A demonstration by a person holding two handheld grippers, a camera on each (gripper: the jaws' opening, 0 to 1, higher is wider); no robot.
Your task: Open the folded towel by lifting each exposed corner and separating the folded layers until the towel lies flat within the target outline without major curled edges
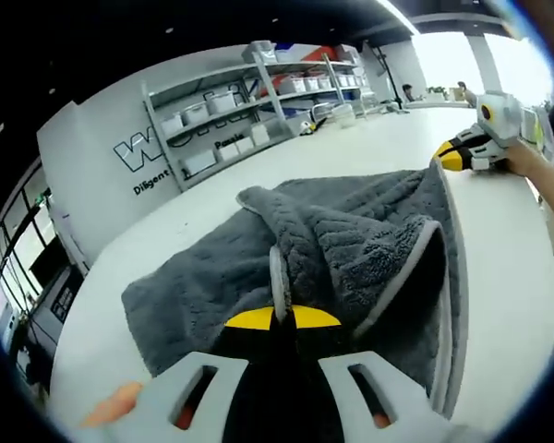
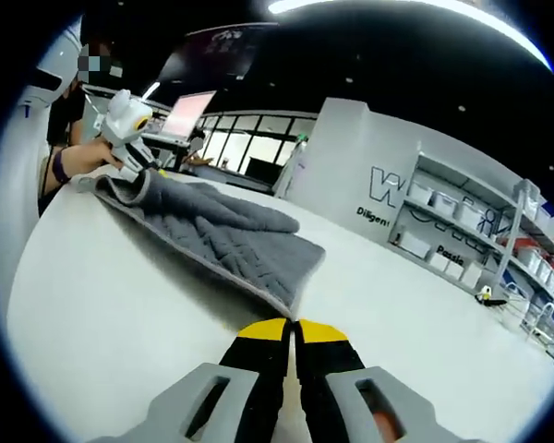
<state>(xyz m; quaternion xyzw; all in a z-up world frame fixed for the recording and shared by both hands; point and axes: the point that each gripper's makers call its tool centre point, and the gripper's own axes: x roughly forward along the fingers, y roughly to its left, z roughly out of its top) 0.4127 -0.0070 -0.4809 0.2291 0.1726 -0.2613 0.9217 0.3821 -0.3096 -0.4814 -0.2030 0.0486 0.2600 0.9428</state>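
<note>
Grey towel (image 1: 332, 258) bunched on white counter (image 1: 499, 305). Left gripper (image 1: 282, 318) fingers pinched on a bound edge; right gripper (image 2: 293, 329) fingers together, empty. Best lifted slowly outward, peeling layers apart.

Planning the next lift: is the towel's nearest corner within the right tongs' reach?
Likely yes: the towel corner lies just ahead of the right tongs, bare table between; jaws shut now.

Dark grey towel (image 1: 351, 249) with ribbed weave, pale grey edging, lying on white worktop (image 1: 499, 268), still partly folded. One layer turned back, bunched in rumpled hump across middle; edge raised near front. In right gripper view, towel (image 2: 212, 231) stretches long, far corner lifted off surface.
</note>
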